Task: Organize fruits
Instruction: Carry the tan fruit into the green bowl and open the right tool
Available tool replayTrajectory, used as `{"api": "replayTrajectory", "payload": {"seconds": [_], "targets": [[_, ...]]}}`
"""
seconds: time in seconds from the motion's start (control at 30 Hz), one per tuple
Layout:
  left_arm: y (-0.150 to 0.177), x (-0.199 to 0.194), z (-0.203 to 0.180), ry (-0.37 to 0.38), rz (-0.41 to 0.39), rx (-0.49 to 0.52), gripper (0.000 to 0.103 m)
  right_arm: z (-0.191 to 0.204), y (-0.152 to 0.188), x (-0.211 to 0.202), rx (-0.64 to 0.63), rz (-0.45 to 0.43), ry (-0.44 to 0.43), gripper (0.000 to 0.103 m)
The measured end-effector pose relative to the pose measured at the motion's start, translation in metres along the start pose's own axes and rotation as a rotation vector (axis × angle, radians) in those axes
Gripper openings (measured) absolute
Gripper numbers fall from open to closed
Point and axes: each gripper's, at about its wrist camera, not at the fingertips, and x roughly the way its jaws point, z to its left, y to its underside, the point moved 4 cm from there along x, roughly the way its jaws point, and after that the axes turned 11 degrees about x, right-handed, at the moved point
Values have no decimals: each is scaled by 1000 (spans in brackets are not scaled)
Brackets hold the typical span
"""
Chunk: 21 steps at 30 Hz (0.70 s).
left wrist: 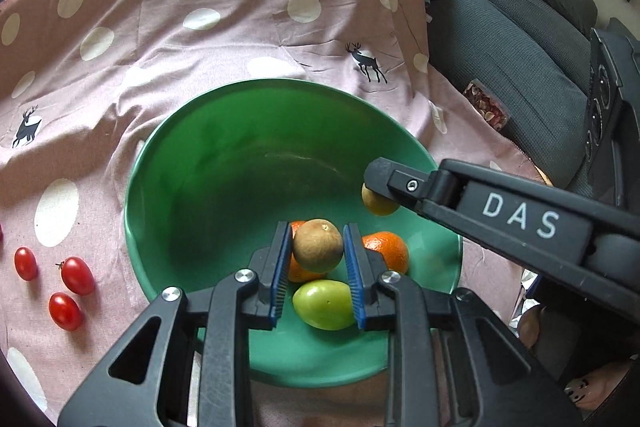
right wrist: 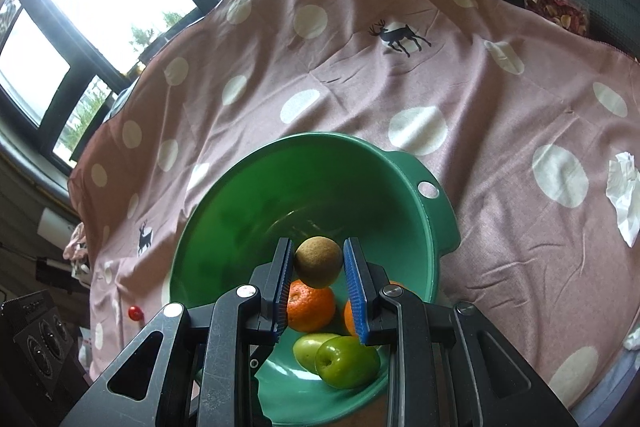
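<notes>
Left gripper [left wrist: 317, 247]: you hold it above the near side of the green bowl [left wrist: 224, 163], pointing down into it. The blue pads [left wrist: 282, 267] press both sides of a brown round fruit [left wrist: 318, 245], which hangs clear of the fruit below.

Right gripper [right wrist: 318, 263]: you hold it over the same bowl [right wrist: 360, 163] from the right. Its pads [right wrist: 354, 287] clamp a second brown fruit [right wrist: 319, 261]. In the left view, this gripper [left wrist: 378, 193] reaches in from the right and its fruit [left wrist: 378, 203] shows yellowish, partly hidden behind the finger tip.

Bowl contents: oranges [left wrist: 386, 251] and a green fruit [left wrist: 324, 303] lie at the near side of the bottom. The right view shows two oranges [right wrist: 310, 303] and two green fruits [right wrist: 346, 361], touching each other.

Left view only: three cherry tomatoes [left wrist: 76, 275] lie on the dotted pink cloth [left wrist: 200, 35], left of the bowl and apart from it. The sofa [left wrist: 520, 47] stands to the right.

Right view only: the bowl's handle tab with a hole [right wrist: 428, 189] is at the far right rim. A crumpled white tissue [right wrist: 624, 199] lies on the cloth [right wrist: 480, 107], well right of the bowl. One tomato [right wrist: 135, 313] shows at the left.
</notes>
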Motion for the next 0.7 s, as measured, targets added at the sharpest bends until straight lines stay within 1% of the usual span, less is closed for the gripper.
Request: {"api": "replayTrajectory", "payload": {"seconds": [0.7], "targets": [[2, 7, -2, -10, 19, 19, 26, -6, 1, 8, -1, 20, 41, 28]]}}
